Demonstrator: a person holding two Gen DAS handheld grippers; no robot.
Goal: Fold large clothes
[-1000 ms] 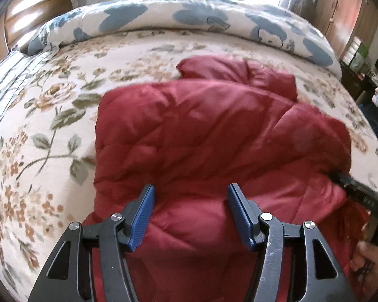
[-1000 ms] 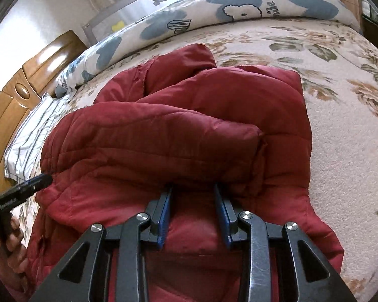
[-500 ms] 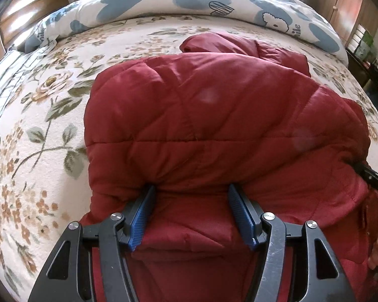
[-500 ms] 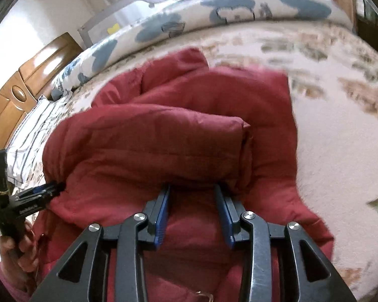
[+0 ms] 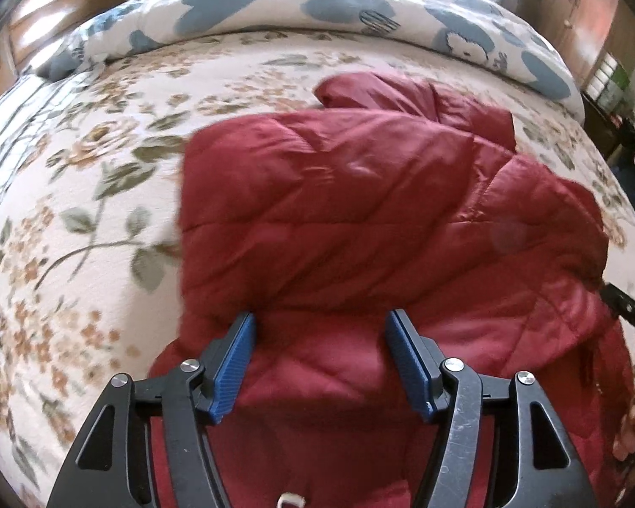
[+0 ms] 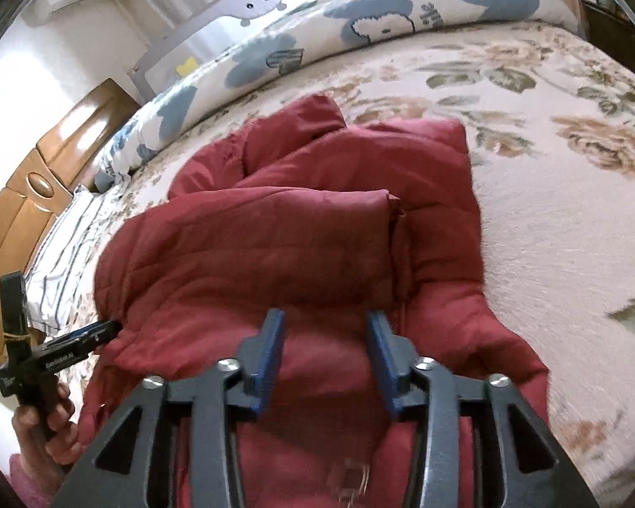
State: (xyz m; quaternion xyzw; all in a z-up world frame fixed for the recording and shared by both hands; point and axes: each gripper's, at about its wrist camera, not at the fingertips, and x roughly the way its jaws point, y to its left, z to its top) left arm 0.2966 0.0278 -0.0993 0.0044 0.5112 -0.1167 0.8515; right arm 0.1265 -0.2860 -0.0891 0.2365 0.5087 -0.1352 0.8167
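Red quilted padding fills the left wrist view: the puffy jacket [image 5: 360, 220] lies folded over on the flowered bed [image 5: 84, 211], soft, bulky, likely slippery. The left claw [image 5: 319, 364] gapes released just above its near fold. Right wrist view: the right claw [image 6: 326, 360] is likewise spread over the near edge, best pinched at a seam.
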